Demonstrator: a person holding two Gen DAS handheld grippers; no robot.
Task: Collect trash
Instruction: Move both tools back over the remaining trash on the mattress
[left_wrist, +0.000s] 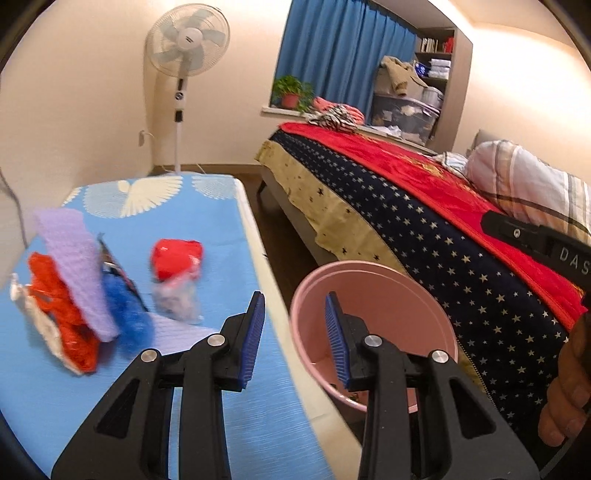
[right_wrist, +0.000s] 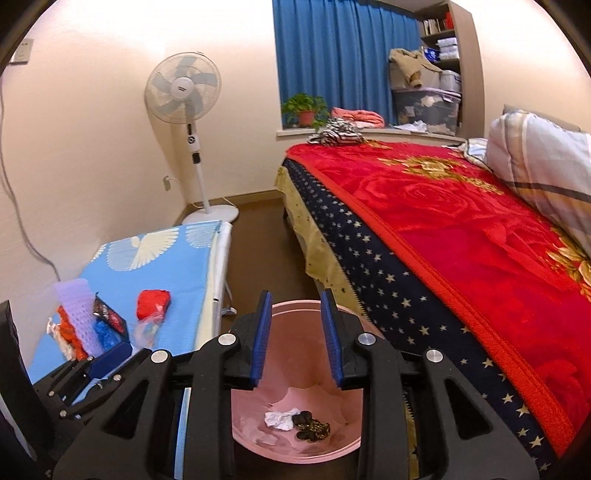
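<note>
On the blue tablecloth (left_wrist: 221, 387) lies a heap of trash: a purple foam net (left_wrist: 79, 273), an orange net (left_wrist: 62, 314), a blue tuft (left_wrist: 125, 314), a dark wrapper (left_wrist: 110, 260), a red crumpled piece (left_wrist: 176, 256) and a clear plastic bag (left_wrist: 177, 301). My left gripper (left_wrist: 295, 306) hangs open and empty between the table edge and the pink bin (left_wrist: 388, 291). My right gripper (right_wrist: 295, 301) is open and empty above the pink bin (right_wrist: 295, 354). On the bin's bottom lie white crumpled paper (right_wrist: 280, 419) and a dark spotted scrap (right_wrist: 312, 428).
A bed with a red blanket (right_wrist: 461, 229) and a starred cover (left_wrist: 461, 273) stands right of the bin. A pedestal fan (right_wrist: 184, 92) is at the far wall. A hand (left_wrist: 565, 387) and the other tool's black body (left_wrist: 535, 236) show at the right edge.
</note>
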